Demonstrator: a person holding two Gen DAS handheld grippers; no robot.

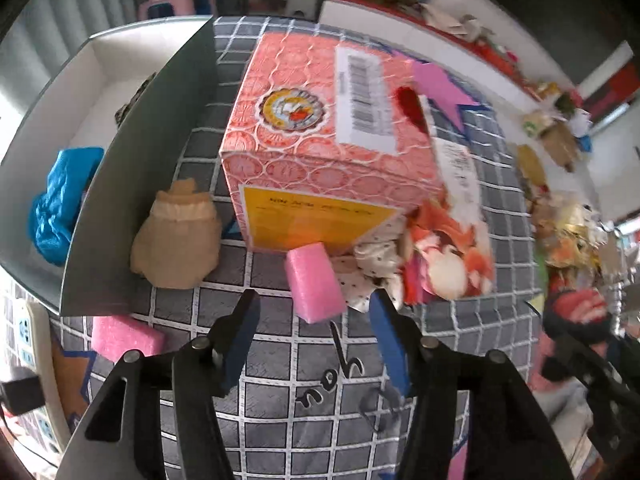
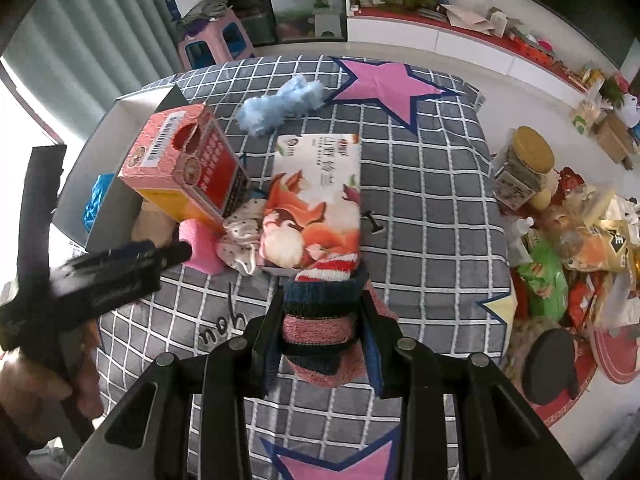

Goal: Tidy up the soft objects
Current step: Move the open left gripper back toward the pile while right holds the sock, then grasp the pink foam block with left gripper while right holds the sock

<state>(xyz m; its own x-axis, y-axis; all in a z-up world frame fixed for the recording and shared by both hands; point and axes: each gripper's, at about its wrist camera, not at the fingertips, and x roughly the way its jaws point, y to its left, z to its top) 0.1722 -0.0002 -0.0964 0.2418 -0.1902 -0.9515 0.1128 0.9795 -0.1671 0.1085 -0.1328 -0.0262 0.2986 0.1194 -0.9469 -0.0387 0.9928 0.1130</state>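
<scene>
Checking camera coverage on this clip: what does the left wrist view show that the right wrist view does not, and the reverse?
Only the left wrist view: the open left gripper from behind, nothing between its fingers, a second pink foam block near the grey bin, and the tan soft toy in full.

Only the right wrist view: the right gripper shut on a striped sock, a light blue fluffy item, and a gold-lidded jar.

Both: the pink patterned box, the pink foam block in front of it, the fox-print pack and the blue bag inside the bin.

Pink foam block, red-patterned box, blue-and-red striped sock, grey white-checked cloth.
</scene>
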